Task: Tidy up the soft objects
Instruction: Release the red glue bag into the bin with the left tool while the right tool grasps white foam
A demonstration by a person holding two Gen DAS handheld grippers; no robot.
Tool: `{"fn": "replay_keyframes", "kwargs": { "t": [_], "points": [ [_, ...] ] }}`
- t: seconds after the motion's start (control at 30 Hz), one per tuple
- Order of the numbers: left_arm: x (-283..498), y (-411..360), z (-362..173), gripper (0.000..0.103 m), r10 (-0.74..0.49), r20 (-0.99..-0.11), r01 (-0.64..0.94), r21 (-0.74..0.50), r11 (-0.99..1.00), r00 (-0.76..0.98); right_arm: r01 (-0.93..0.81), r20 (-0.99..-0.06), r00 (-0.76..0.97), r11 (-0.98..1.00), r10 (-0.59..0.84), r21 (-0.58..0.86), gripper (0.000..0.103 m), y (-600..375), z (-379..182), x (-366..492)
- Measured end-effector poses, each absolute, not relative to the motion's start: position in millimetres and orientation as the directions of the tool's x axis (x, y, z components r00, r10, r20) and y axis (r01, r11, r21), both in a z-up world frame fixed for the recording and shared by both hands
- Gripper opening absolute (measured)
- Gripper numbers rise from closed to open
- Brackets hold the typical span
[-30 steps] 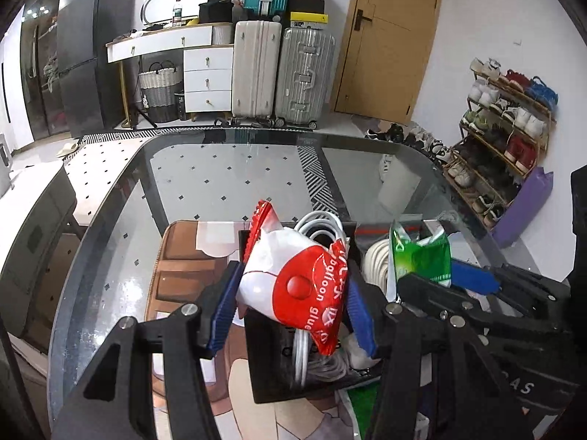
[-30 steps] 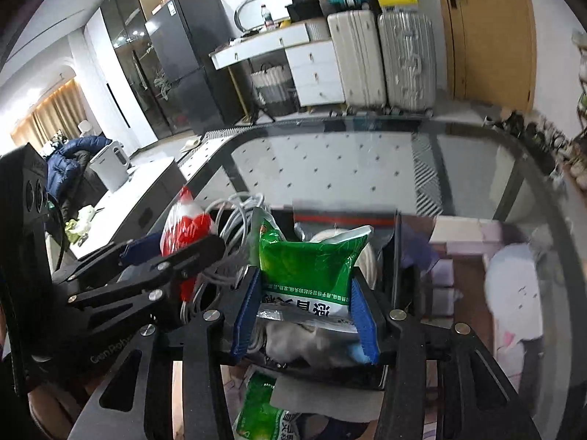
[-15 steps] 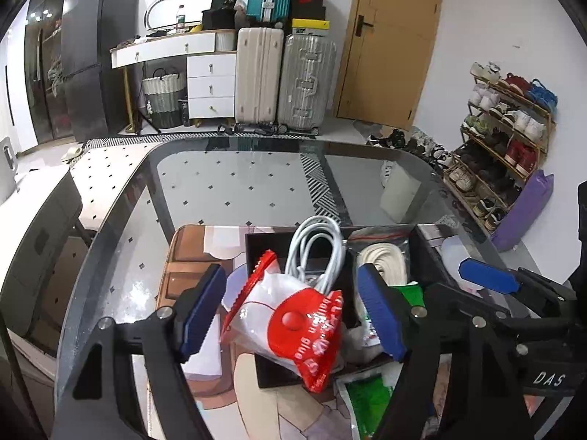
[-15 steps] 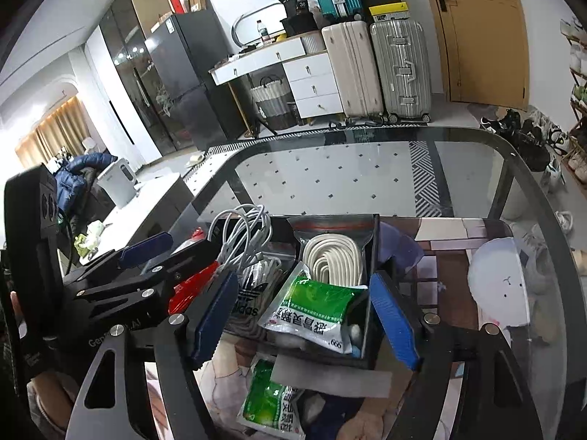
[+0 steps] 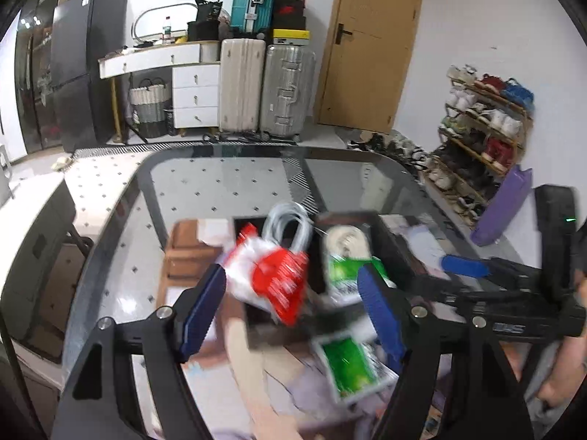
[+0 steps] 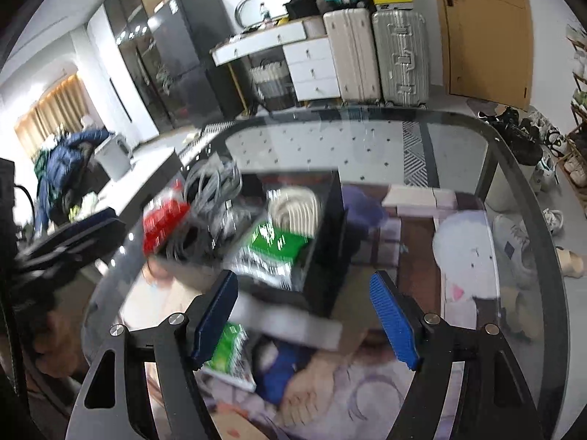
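Note:
A black divided box (image 6: pixel 324 253) sits on the glass table. In it lie a red and white pouch (image 5: pixel 273 278), a white cable coil (image 5: pixel 290 227), a cream rope coil (image 6: pixel 297 207) and a green packet (image 6: pixel 273 245). The pouch also shows in the right wrist view (image 6: pixel 163 220). My left gripper (image 5: pixel 293 311) is open and empty, just short of the pouch. My right gripper (image 6: pixel 304 322) is open and empty, in front of the box. A second green packet (image 5: pixel 346 365) lies on the table in front of the box; it also shows in the right wrist view (image 6: pixel 227 355).
The glass table (image 5: pixel 227 183) has a dark rounded rim. A blue cloth (image 6: pixel 279 377) lies near the second packet. A white round plush (image 6: pixel 466 253) lies right of the box. Suitcases (image 5: pixel 268 90), a dresser and a shoe rack (image 5: pixel 484 117) stand beyond the table.
Both grippers have opened and let go: the pouch and the green packet now lie in the box. Both grippers have pulled back from the box. The views are blurred by motion.

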State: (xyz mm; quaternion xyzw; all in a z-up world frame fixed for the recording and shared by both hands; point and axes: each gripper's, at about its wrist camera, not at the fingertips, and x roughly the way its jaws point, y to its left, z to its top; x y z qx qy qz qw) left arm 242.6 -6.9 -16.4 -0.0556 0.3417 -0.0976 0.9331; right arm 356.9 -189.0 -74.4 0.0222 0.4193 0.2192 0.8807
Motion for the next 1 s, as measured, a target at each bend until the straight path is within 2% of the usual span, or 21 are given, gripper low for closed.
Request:
{"fn": "replay_keyframes", "kwargs": {
  "t": [0.07,0.1,0.13,0.17,0.37,0.57,0.6,0.63,0.73,0.83,1.0],
  "points": [
    [233,-13,-19,0.076,-0.245,-0.635,0.178,-0.169,0.969,0.732,-0.388,-0.748,0.533,0.9,0.396,0.2,0.076,-189,-82,352],
    [232,-17,-21,0.083,-0.243,-0.646,0.186,-0.156,0.97,0.723,-0.396,-0.757,0.523,0.898,0.393,0.192,0.076,-187,-86,351],
    [230,-22,-25,0.096,-0.231,-0.664,0.19,-0.134,0.973,0.711,-0.408,-0.766,0.51,0.894,0.391,0.186,0.076,-186,-90,350],
    [230,-27,-32,0.098,-0.212,-0.684,0.186,-0.112,0.976,0.698,-0.42,-0.777,0.494,0.89,0.39,0.18,0.076,-184,-94,349],
    [237,-49,-67,0.098,-0.19,-0.782,0.213,-0.075,0.974,0.594,-0.443,-0.822,0.459,0.889,0.336,0.116,0.076,-167,-119,350],
    [234,-54,-83,0.098,-0.187,-0.816,0.218,-0.077,0.973,0.547,-0.456,-0.843,0.46,0.889,0.279,0.045,0.075,-153,-136,354],
    [232,-55,-85,0.098,-0.174,-0.818,0.219,-0.06,0.974,0.548,-0.461,-0.844,0.453,0.886,0.286,0.052,0.073,-153,-137,355],
    [231,-56,-85,0.098,-0.166,-0.819,0.22,-0.05,0.974,0.55,-0.464,-0.848,0.442,0.884,0.291,0.061,0.062,-153,-138,356],
    [230,-56,-85,0.098,-0.163,-0.818,0.221,-0.045,0.974,0.552,-0.449,-0.868,0.419,0.892,0.266,0.056,0.057,-155,-138,354],
    [229,-58,-84,0.098,-0.158,-0.816,0.229,-0.033,0.973,0.556,-0.425,-0.883,0.371,0.898,0.288,0.114,0.055,-166,-135,350],
    [230,-64,-88,0.098,-0.142,-0.819,0.232,-0.011,0.973,0.555,-0.328,-0.881,0.264,0.896,0.392,0.301,0.055,-195,-133,344]
  ]
}}
